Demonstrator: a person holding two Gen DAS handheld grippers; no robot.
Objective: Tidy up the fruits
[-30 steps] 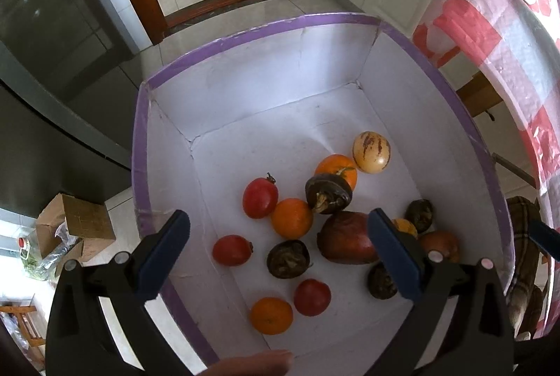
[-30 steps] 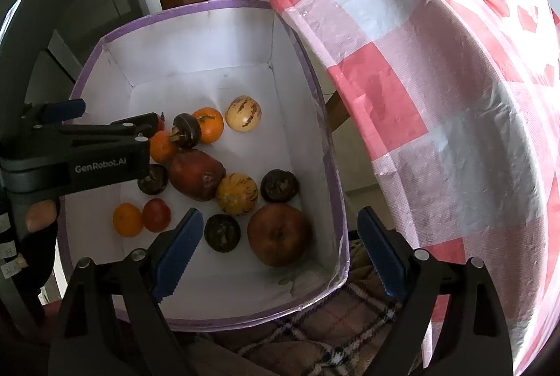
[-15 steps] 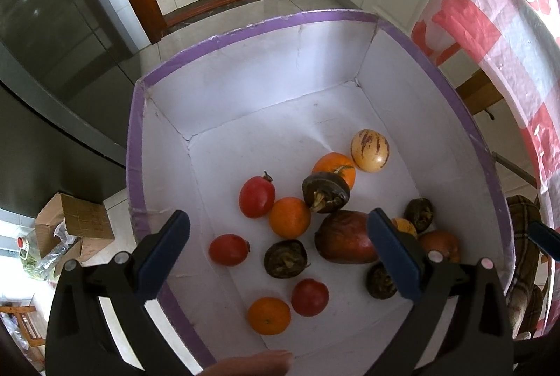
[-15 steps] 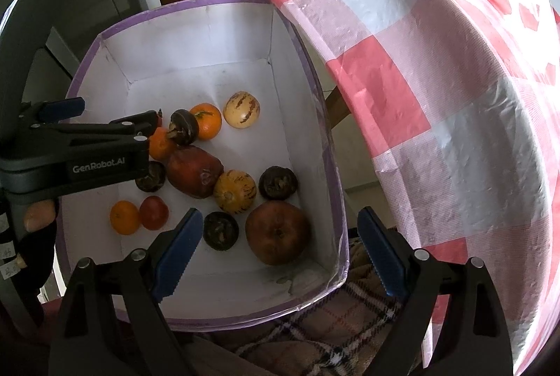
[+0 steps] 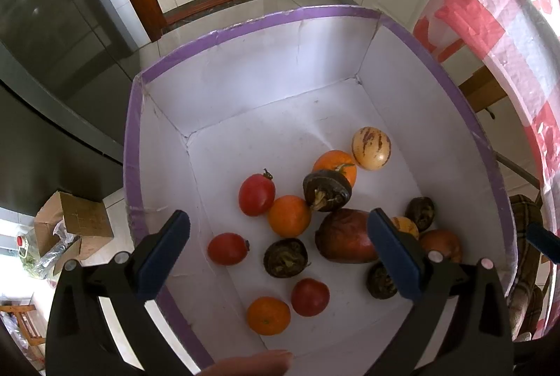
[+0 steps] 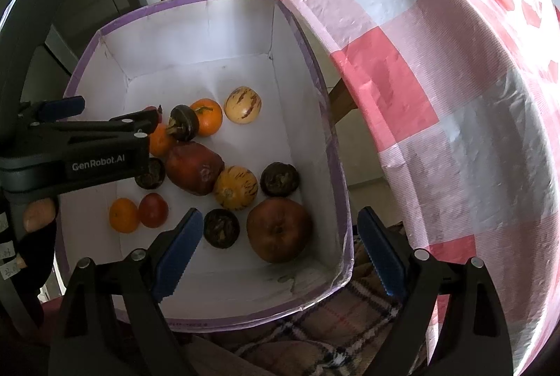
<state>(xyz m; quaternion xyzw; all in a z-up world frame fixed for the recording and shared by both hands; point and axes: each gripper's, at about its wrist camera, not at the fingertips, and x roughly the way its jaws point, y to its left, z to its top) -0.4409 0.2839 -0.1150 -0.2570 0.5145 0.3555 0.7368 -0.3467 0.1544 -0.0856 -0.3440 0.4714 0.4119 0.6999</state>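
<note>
A white box with a purple rim (image 5: 245,26) holds loose fruit: red tomatoes (image 5: 256,194), oranges (image 5: 289,215), dark mangosteens (image 5: 327,191), a striped pale melon (image 5: 371,148) and a dark red mango (image 5: 344,236). My left gripper (image 5: 280,253) hangs open above the box's near left part, nothing between its blue pads. In the right wrist view my right gripper (image 6: 281,248) is open too, over the box's near right corner, above a brownish red apple (image 6: 278,231) and a mangosteen (image 6: 221,228). The left gripper (image 6: 105,138) shows from the side there.
A table under a pink and white checked cloth (image 6: 437,78) stands right of the box. A plaid fabric (image 6: 332,323) lies under the box's near edge. A cardboard carton (image 5: 75,218) sits on the floor at left, beside a dark cabinet front (image 5: 52,43). A fingertip (image 5: 252,363) shows at the bottom.
</note>
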